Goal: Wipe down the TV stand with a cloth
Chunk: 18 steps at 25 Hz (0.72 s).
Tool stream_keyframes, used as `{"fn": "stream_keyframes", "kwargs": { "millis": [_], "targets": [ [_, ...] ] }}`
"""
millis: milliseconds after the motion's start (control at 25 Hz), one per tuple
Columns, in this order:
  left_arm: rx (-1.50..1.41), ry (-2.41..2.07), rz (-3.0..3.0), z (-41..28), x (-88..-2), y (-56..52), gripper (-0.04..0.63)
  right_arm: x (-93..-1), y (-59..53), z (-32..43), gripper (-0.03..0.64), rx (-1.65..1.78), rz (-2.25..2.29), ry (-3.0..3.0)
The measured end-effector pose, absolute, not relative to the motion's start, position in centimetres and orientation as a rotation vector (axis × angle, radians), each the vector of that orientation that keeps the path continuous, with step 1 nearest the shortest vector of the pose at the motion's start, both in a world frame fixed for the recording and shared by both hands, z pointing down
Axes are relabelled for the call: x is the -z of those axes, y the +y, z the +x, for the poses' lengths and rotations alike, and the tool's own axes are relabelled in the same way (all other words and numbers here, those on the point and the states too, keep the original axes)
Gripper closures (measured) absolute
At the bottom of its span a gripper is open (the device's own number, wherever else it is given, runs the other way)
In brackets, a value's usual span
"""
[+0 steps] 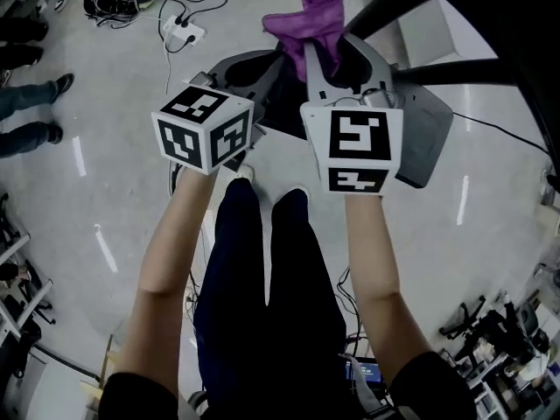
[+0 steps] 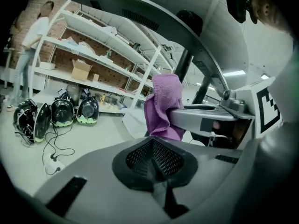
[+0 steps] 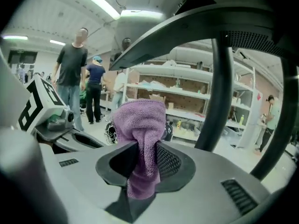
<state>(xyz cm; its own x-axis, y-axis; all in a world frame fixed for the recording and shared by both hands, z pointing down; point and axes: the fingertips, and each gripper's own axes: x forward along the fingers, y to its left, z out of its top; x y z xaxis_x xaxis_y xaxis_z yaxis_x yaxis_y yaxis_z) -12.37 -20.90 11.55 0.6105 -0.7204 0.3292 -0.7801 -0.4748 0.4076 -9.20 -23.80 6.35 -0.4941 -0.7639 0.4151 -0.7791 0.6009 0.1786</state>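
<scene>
1. The pale shiny floor is the biggest thing here. It runs out under everyone.
2. Long white shelves stand along a brick wall, with boxes and small things on them.
3. A thick black pole rises close behind the right gripper. I cannot tell what it belongs to.
4. The person with the grippers stands with legs in dark trousers and both bare arms stretched forward, side by side.
5. Other people stand around. Two are well off to the left, and one is by the shelves.
6. The right gripper is held out in front, and its two jaws are pinching the cloth between them.
7. The left gripper is just beside it. Its jaws are pressed together with nothing in them.
8. Each gripper has a cube with black and white squares. The left cube sits tilted, and the right cube sits flat on.
9. The purple cloth is fluffy and bunched up. Its top sticks up past the jaws and its tail hangs down between them. It is up in the air and touches only the right gripper.
10. Round black helmets sit on the floor near the shelves.
11. A small white power strip lies on the floor with black cables curling from it.
</scene>
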Motion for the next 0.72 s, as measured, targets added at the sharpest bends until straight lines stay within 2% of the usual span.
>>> {"fn": "stream_keyframes", "kwargs": {
  "millis": [360, 720],
  "targets": [
    [-0.363, -1.088, 2.34, -18.8, -17.0, -24.4, 0.588, -14.3, -26.6, -14.0, 0.502, -0.462, 1.473, -2.202],
    [-0.417, -1.039, 2.323, -19.2, -19.9, -26.7, 0.588, -22.7, -30.3, -13.1, 0.502, -0.711, 1.469, -1.997]
  ]
}}
